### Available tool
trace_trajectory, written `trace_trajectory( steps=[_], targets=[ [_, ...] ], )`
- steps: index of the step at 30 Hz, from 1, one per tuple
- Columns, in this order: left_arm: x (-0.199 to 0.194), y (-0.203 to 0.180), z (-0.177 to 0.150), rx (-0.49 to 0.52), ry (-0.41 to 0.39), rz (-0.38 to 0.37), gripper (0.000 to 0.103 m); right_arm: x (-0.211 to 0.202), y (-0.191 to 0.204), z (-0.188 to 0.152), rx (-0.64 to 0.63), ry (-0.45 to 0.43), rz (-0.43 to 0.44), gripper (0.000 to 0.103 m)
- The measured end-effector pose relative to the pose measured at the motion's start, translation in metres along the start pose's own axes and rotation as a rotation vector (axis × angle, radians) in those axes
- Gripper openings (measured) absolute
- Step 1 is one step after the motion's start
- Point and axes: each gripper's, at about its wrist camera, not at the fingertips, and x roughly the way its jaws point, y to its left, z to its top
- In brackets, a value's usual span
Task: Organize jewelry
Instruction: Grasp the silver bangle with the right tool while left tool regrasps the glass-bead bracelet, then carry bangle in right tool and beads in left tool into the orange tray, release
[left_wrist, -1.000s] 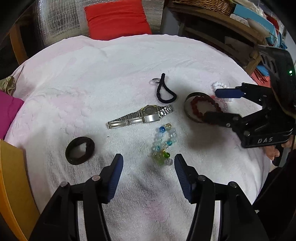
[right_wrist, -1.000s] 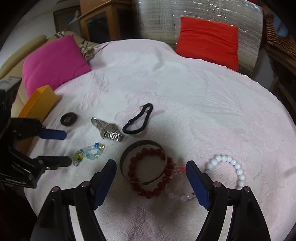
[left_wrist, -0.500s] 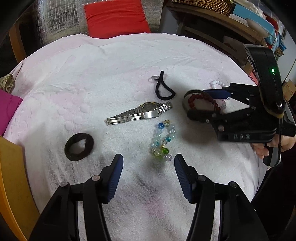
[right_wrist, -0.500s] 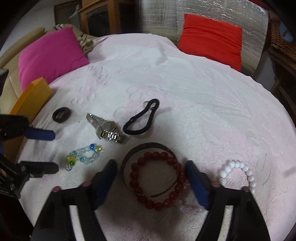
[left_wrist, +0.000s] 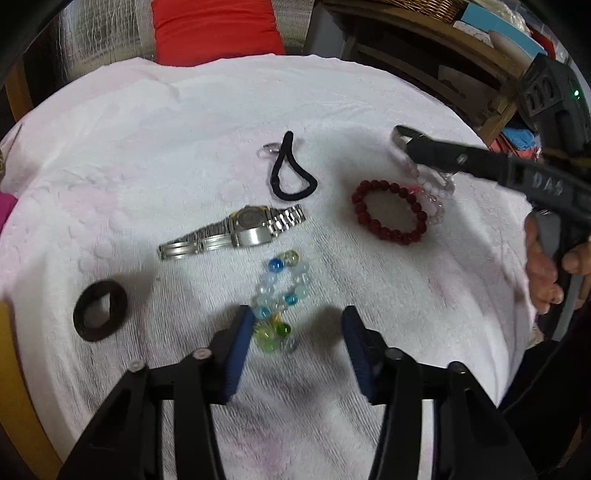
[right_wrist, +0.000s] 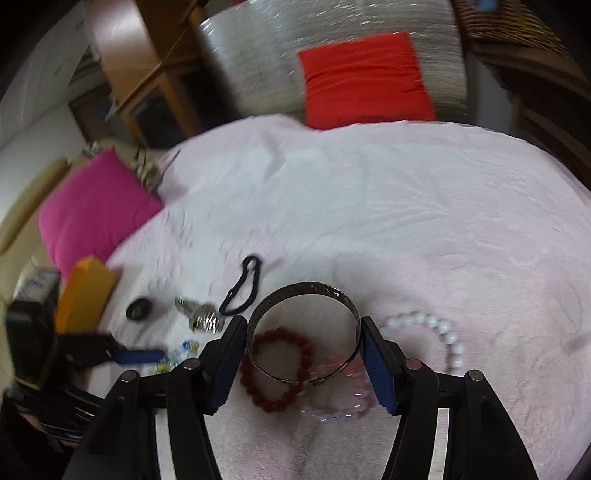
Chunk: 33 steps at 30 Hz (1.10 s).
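Observation:
My right gripper (right_wrist: 303, 325) is shut on a dark metal bangle (right_wrist: 306, 287), its pads pressing both sides, and holds it above the white towel (right_wrist: 369, 206). Below the bangle lie a red bead bracelet (right_wrist: 280, 365), a pale pink bead bracelet (right_wrist: 343, 398) and a white bead bracelet (right_wrist: 436, 332). My left gripper (left_wrist: 297, 321) points down at a coloured glass-bead bracelet (left_wrist: 280, 295). Its jaws are closing with the near beads between them. The left pad touches the beads and the right pad stands apart.
On the towel also lie a steel watch (left_wrist: 236, 229), a black hair tie (left_wrist: 290, 173), a small clear ring (left_wrist: 269, 149) and a black fabric ring (left_wrist: 100, 310). An orange box (right_wrist: 85, 295) and a pink cushion (right_wrist: 92, 206) sit at the left edge, a red cushion (right_wrist: 365, 77) behind.
The right gripper closed on the bangle and lifted it off the red bracelet while rolling. The left gripper moved forward over the glass beads and its jaws narrowed.

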Motion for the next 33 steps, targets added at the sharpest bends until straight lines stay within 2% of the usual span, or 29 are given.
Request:
trace_trajectory(
  steps=[7,10,14,25,30,33],
  targets=[
    [0.004,-0.001,0.005,-0.026,-0.012,0.003,0.015,-0.015,-0.020,0.006,0.083,-0.042,0.009,0.064],
    [0.002,-0.004,0.005,-0.018,-0.016,-0.003,0.010,-0.026,-0.029,0.007,0.117,-0.075,0.010,0.064],
    [-0.006,-0.013,0.006,-0.033,-0.041,-0.050,0.010,-0.039,-0.038,0.007,0.164,-0.109,0.021,0.064],
    [-0.060,-0.018,0.000,-0.111,-0.201,-0.133,0.010,-0.071,-0.052,0.009,0.242,-0.172,0.049,0.064],
    [-0.103,-0.016,-0.013,-0.157,-0.301,-0.123,0.010,-0.082,-0.033,0.012,0.225,-0.190,0.084,0.064],
    [-0.135,-0.007,-0.031,-0.223,-0.367,-0.117,0.010,-0.084,-0.011,0.012,0.196,-0.187,0.118,0.064]
  ],
)
